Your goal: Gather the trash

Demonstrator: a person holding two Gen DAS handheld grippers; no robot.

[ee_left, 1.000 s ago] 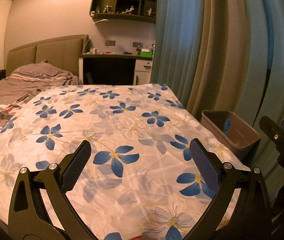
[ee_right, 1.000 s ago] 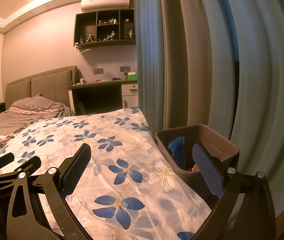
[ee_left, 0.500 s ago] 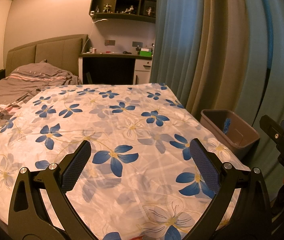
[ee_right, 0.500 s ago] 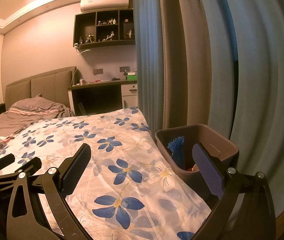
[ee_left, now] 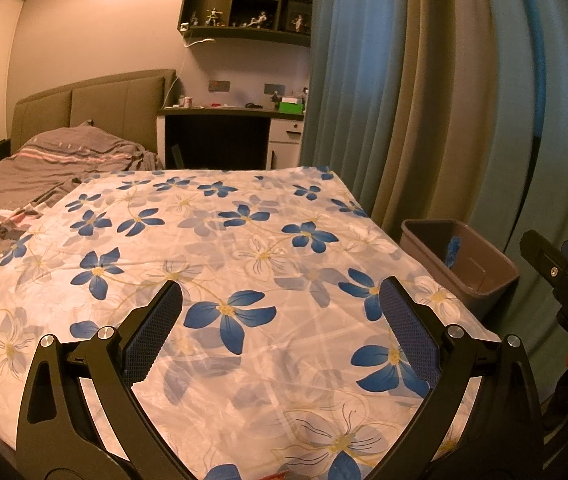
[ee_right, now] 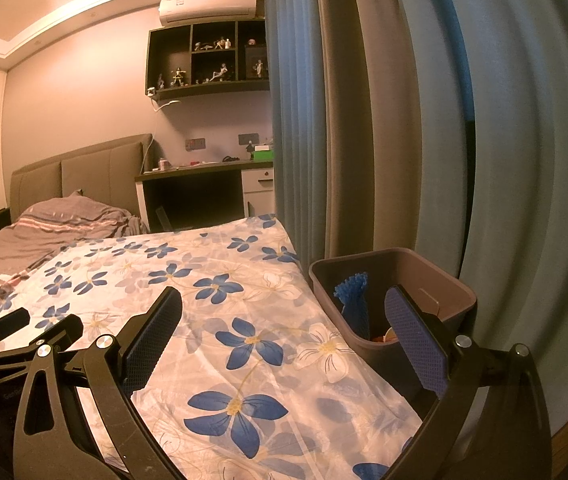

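Note:
A brown trash bin (ee_right: 440,280) (ee_left: 496,272) stands on the floor beside the bed's right edge, against the curtain. Inside it a blue foam net (ee_right: 354,300) (ee_left: 452,249) stands up, with some orange-white scrap (ee_right: 388,336) at the bottom. My left gripper (ee_left: 279,304) hangs open over the flowered sheet (ee_left: 243,248), nothing between its fingers. My right gripper (ee_right: 284,312) is open too, above the bed's right edge, its right finger in front of the bin. No loose trash shows on the sheet.
Long blue-grey curtains (ee_right: 404,120) fall right behind the bin. A grey striped duvet (ee_left: 43,164) lies at the bed's far left before a padded headboard (ee_left: 95,108). A desk (ee_left: 223,132) with small items stands beyond the bed, under a wall shelf (ee_left: 247,8).
Almost nothing: both views drift very slightly, and both grippers stay open and empty over the bed.

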